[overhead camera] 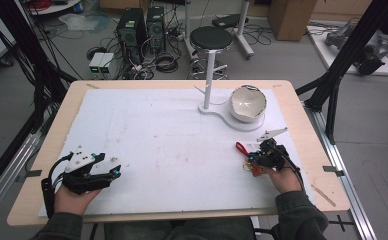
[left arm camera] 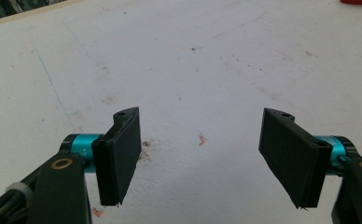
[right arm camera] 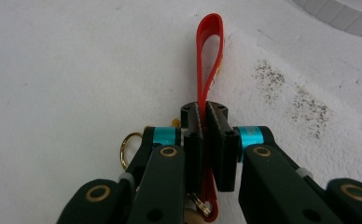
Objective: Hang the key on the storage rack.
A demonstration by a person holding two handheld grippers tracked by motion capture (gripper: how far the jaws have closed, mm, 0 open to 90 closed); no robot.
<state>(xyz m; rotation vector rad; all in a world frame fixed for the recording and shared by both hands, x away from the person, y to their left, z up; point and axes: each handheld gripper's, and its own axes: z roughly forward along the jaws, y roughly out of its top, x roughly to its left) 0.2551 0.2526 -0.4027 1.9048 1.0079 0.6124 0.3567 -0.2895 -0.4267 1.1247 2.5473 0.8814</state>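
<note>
We have the right gripper (right arm camera: pixel 206 122) clamped on the red strap (right arm camera: pixel 210 51) at near right, its loop pointing far-left, while our left gripper (left arm camera: pixel 200 156) rests wide open, well apart.

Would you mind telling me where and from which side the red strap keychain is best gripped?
Grip the red strap on its flat faces, midway along, coming in along its length from the ring end. It is thin and stands on edge on the white mat, so the jaws close across its width. The right gripper is shut on it just so, the gold ring beside it.
</note>
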